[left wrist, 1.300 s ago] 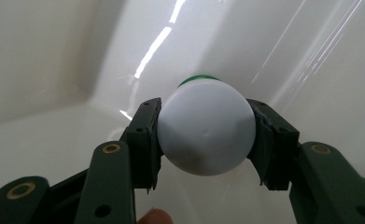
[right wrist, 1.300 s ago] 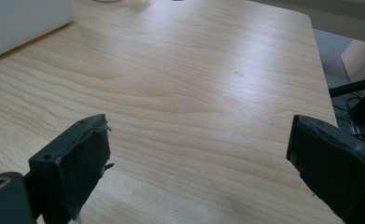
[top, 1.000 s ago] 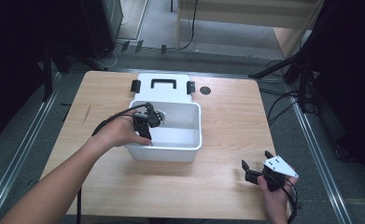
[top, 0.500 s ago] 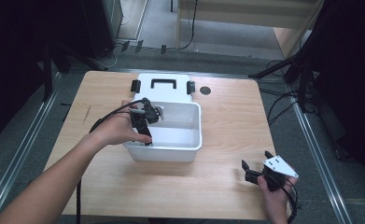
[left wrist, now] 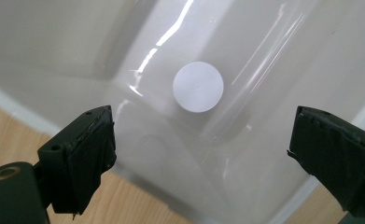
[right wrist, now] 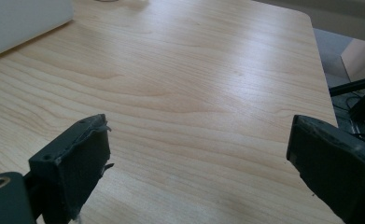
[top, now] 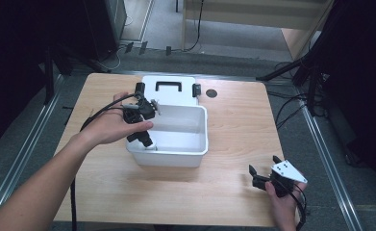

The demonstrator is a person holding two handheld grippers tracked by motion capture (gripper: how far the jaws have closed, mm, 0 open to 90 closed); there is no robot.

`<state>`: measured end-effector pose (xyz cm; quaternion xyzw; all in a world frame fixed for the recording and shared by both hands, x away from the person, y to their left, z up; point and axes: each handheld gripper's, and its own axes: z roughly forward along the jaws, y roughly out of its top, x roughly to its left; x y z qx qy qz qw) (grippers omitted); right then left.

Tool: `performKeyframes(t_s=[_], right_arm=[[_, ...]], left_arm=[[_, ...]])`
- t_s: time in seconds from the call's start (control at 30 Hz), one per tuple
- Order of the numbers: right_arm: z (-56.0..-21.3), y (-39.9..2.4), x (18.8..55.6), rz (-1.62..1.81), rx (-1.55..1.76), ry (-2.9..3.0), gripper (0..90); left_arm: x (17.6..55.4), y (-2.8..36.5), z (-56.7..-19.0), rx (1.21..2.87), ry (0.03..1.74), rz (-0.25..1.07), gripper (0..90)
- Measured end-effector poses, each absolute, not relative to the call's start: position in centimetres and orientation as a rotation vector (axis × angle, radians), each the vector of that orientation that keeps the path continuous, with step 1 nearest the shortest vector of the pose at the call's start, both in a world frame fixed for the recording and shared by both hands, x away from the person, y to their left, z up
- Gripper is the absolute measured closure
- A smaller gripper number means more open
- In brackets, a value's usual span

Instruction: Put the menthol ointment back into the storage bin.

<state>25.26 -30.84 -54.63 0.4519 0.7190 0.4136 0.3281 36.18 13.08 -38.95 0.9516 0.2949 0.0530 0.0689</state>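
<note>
High view: left hand-held gripper tilted into bin

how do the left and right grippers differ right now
The left gripper hangs over the near left corner of the white bin, pointed down inside it; the right gripper sits low at the table's near right corner, away from the bin. The left's fingers frame a white disc on the bin floor; the right's fingers frame bare wood. Both are open and hold nothing.

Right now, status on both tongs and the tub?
Left tongs open, over the white tub's near-left corner. White disc on tub floor. Right tongs open, low over the bare table. Nothing in the way.
</note>
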Motion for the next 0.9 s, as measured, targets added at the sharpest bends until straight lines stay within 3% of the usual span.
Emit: performKeyframes(t_s=[0.07,0.47,0.9], right_arm=[[-54.6,-30.8,25.3,1.082,1.184,1.881,6.3],[-54.6,-30.8,25.3,1.076,1.182,1.883,6.3],[-54.6,-30.8,25.3,1.071,1.179,1.885,6.3]], left_arm=[[35.9,13.5,-38.4,2.852,0.885,0.156,0.0],[34.3,17.7,-36.7,2.773,0.955,0.241,0.0],[31.6,22.6,-37.9,2.641,1.049,0.275,0.0]])
